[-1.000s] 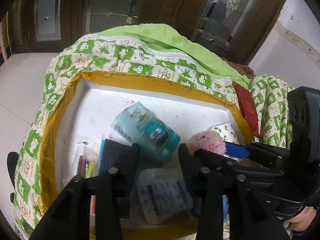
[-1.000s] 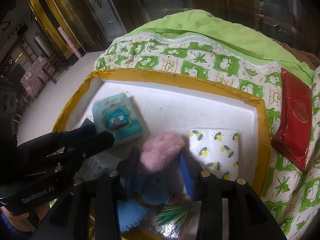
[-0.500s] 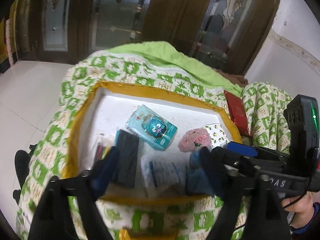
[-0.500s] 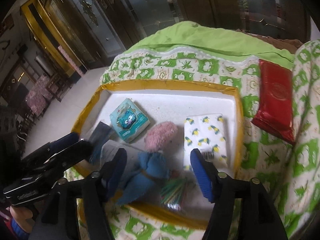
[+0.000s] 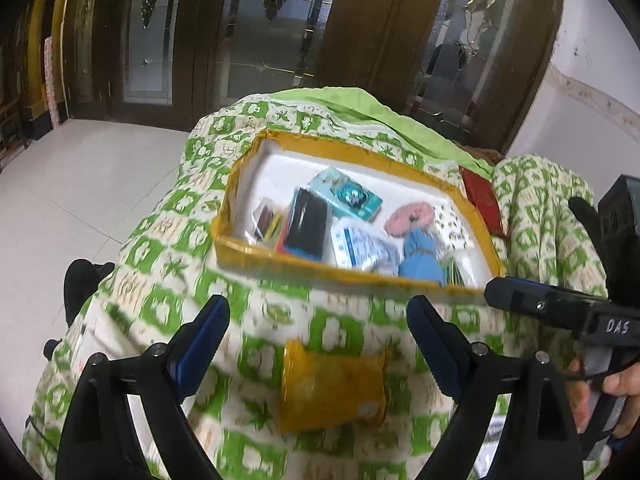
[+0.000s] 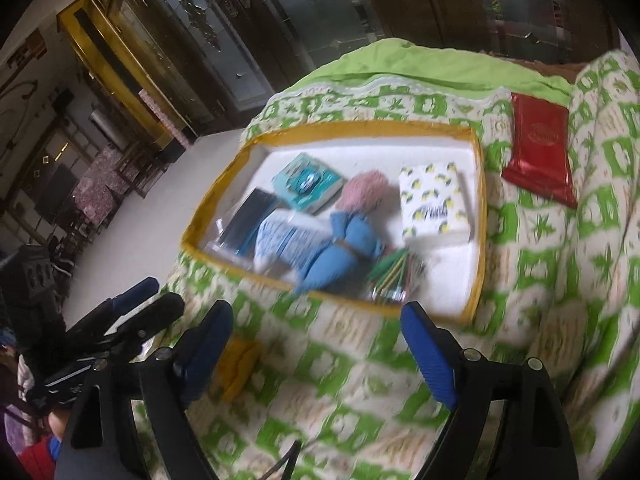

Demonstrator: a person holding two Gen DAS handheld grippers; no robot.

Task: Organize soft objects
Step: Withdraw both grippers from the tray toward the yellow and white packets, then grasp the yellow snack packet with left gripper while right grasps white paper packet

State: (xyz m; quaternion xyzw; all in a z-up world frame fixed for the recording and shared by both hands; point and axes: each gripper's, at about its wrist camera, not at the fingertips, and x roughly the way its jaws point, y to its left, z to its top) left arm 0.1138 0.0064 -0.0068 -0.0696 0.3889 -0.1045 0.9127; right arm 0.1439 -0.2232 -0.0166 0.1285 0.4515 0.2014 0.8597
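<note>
Blue pads are seen on two grippers, held low over a green and white quilt (image 6: 360,380). The left gripper (image 5: 318,320) and the right gripper (image 6: 316,322) have just been opened wide, and nothing is held between the fingers of either. Both are pointed down at a slant. Just past them, one white tray (image 6: 478,216) with a yellow rim is laid on the quilt. Inside it, one soft blue doll with pink hair (image 6: 352,236) is laid near the middle, beside one lemon tissue pack (image 6: 434,204) and one teal pack (image 6: 306,182). Farther off, one red packet (image 6: 538,148) is seen outside the tray.
</note>
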